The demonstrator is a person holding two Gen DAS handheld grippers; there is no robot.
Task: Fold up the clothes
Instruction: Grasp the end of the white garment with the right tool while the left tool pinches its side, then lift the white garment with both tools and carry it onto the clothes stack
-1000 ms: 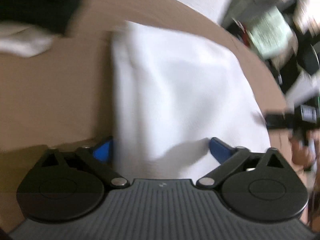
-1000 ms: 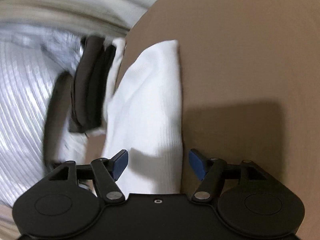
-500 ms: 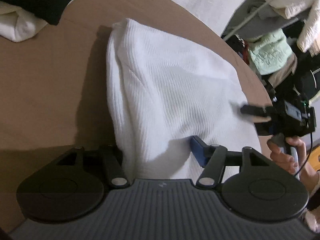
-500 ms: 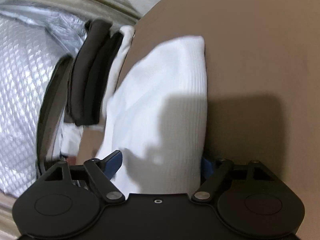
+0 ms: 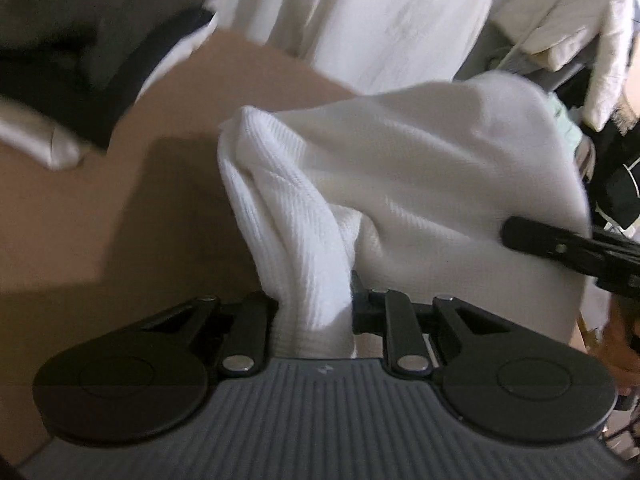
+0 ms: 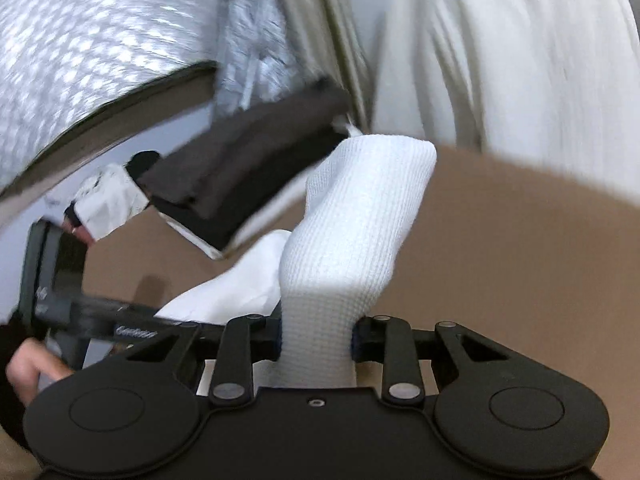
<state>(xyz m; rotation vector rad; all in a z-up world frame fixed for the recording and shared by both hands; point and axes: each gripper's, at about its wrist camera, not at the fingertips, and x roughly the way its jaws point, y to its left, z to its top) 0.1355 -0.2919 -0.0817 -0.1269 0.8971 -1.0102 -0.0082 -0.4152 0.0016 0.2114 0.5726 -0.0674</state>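
Observation:
A white ribbed garment (image 5: 420, 184) is lifted off the brown table (image 5: 80, 220). My left gripper (image 5: 314, 308) is shut on a bunched edge of it. My right gripper (image 6: 316, 336) is shut on another edge of the same garment (image 6: 352, 232), which rises in a column from the jaws. The right gripper's black body (image 5: 568, 248) shows at the right of the left wrist view, against the cloth. The left gripper's body (image 6: 60, 292) and the hand holding it show at the left of the right wrist view.
A stack of folded dark and white clothes (image 5: 72, 60) lies at the table's far left; it also shows in the right wrist view (image 6: 240, 168). A white cloth (image 5: 380, 12) hangs beyond the table. More clothes (image 5: 580, 28) hang at the far right. A silver quilted surface (image 6: 92, 48) is at the left.
Both grippers have closed on the white garment and lifted its edges off the table. The cloth now bunches between the jaws, and the views have tilted upward.

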